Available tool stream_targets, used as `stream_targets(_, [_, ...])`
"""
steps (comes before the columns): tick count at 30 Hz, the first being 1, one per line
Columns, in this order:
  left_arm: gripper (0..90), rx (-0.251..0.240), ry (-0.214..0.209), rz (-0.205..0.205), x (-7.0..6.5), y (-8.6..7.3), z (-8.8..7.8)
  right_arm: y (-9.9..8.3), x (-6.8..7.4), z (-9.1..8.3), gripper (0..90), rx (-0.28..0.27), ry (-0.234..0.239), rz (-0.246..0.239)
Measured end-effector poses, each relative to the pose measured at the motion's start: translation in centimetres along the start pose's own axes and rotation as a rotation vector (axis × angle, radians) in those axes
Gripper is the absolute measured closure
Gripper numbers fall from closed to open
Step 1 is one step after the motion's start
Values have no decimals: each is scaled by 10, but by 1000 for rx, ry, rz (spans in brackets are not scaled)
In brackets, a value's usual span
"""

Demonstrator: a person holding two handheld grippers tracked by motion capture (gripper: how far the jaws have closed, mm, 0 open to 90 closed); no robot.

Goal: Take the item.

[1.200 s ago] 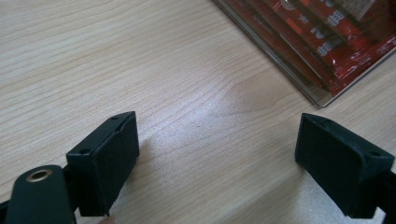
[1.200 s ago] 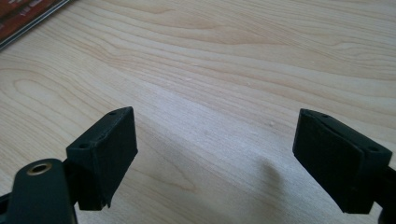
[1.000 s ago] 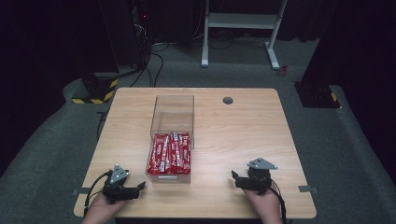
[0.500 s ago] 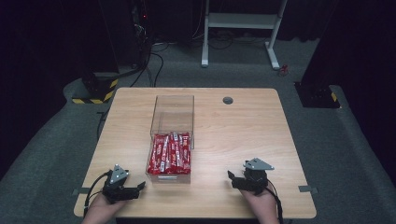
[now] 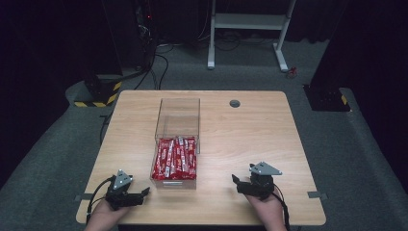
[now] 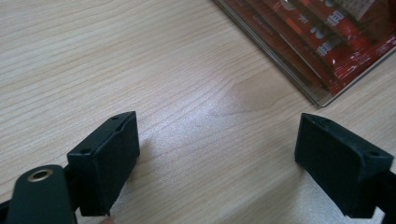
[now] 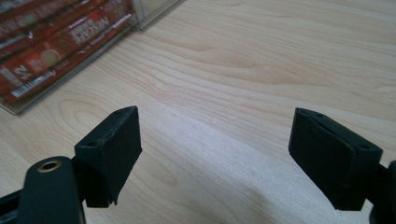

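Table: light wood, with a small dark round fitting near the far edge.

Clear box: at the table's middle, its near half filled with red packets lying flat.

Left gripper: near the front edge, just left of the box, jaws wide apart, holding nothing.

Right gripper: near the front edge, right of the box and apart from it, jaws wide apart, holding nothing.

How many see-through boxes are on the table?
1. The clear plastic box sits mid-table, its near end filled with red sachets. None looks hidden.
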State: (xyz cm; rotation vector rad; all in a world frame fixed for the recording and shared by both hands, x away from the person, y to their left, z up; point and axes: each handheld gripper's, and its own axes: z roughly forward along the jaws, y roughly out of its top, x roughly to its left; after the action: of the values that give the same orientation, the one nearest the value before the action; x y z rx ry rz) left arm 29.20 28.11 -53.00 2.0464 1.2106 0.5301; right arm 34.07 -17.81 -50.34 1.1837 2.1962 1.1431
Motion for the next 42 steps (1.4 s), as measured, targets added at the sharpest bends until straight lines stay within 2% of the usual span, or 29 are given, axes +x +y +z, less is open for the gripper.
stream_targets(8, [142,1,-2,-2,0,0,0,11,11,1,185,2,21,-29])
stream_targets(18, [141,1,-7,8,1,1,1,39,30,1,192,-31,47,-71])
stream_targets(28, [141,1,-8,10,1,1,1,53,31,5,216,-58,56,-75])
stream_targets(37, [141,2,-5,16,1,2,1,68,40,12,223,-70,74,-89])
stream_targets(42, [142,0,-4,14,1,2,1,74,48,17,222,-60,90,-103])
